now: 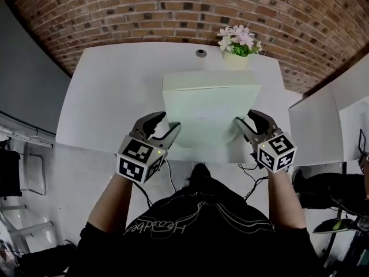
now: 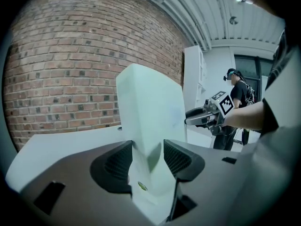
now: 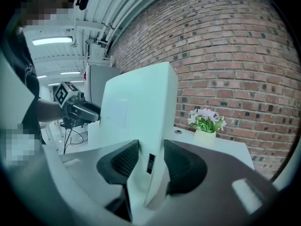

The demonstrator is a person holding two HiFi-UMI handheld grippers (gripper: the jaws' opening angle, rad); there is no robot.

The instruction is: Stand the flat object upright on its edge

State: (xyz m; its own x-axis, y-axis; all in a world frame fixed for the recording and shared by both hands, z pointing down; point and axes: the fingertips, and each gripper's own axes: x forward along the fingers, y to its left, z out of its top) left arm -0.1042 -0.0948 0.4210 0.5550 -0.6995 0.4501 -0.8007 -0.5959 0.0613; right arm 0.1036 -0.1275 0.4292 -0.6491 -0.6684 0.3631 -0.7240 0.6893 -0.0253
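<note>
A flat white box [image 1: 210,111] is raised steeply on one long edge over the white table [image 1: 109,97], its broad face toward me. My left gripper [image 1: 168,122] is shut on its lower left side edge, and my right gripper [image 1: 245,118] is shut on the lower right side edge. In the left gripper view the box [image 2: 150,107] rises between the dark pads [image 2: 117,166], with the right gripper [image 2: 202,117] beyond it. From the right gripper view the box's thin edge [image 3: 141,107] fills the jaws, and the left gripper [image 3: 82,111] shows behind. Its bottom edge is hidden.
A small pot of pale flowers [image 1: 237,48] stands at the table's far edge, just behind the box, next to a cable hole [image 1: 200,53]. A brick wall lies beyond. Another desk [image 1: 323,120] adjoins on the right. A person [image 2: 240,98] stands in the background.
</note>
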